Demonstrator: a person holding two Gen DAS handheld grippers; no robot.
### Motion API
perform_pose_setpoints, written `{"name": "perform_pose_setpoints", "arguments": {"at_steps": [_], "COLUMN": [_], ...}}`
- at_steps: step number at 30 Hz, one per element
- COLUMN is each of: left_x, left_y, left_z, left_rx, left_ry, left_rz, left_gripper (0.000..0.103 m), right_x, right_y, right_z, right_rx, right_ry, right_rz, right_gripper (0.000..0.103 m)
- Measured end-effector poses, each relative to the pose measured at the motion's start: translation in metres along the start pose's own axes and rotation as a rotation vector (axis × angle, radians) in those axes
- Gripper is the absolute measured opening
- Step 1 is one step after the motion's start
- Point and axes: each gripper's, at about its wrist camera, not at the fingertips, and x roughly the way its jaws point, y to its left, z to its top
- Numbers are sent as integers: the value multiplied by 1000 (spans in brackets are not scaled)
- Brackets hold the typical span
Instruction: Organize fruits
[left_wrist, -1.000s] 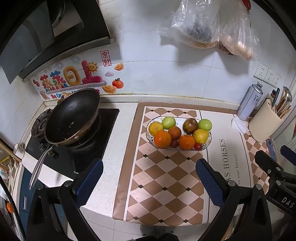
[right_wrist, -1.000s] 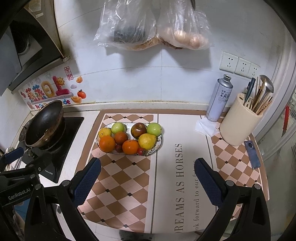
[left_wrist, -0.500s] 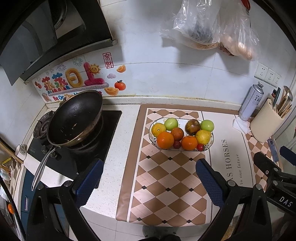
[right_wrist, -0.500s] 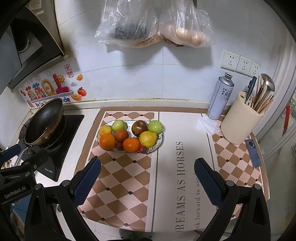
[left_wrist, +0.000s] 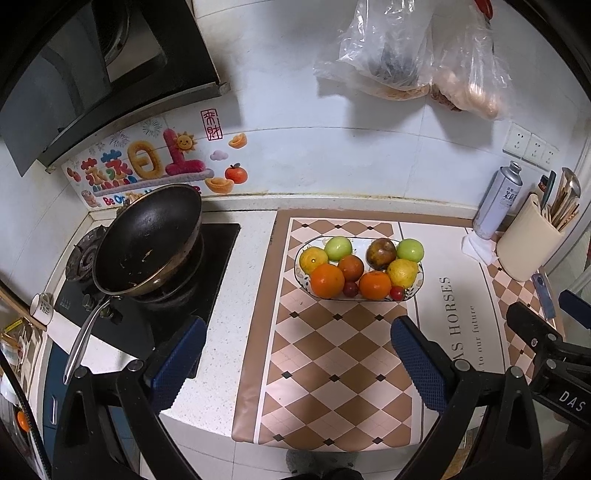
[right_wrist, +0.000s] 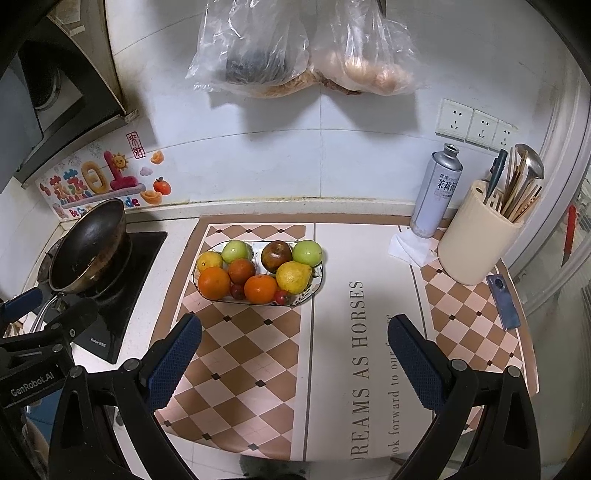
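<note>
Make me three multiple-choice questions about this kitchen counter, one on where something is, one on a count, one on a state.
1. Where does the spray can stand?
A. on the stove
B. beside the utensil holder
C. in the fruit bowl

2. How many green apples are in the bowl?
A. two
B. four
C. none

3. How is the right tool?
A. shut on an orange
B. open and holding nothing
C. shut on the phone

Answers: 1 B, the can is just left of the holder; 2 A, two green apples sit in the back row; 3 B, its fingers are wide apart over the mat.
</note>
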Motion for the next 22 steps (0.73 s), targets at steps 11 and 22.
{"name": "perform_pose_setpoints", "arguments": {"at_steps": [11,22], "left_x": [-2,-3], "left_y": [0,2], "left_z": [-1,0], "left_rx": [2,0], "left_ry": [-9,-14], "left_rz": [-2,-7], "left_gripper": [102,102], "right_x": [-1,-3], "right_y": [0,2], "right_z": [2,3], "right_rx": [0,1], "right_ry": [-1,-2], "right_rz": [-3,-5], "right_gripper": [103,103]}}
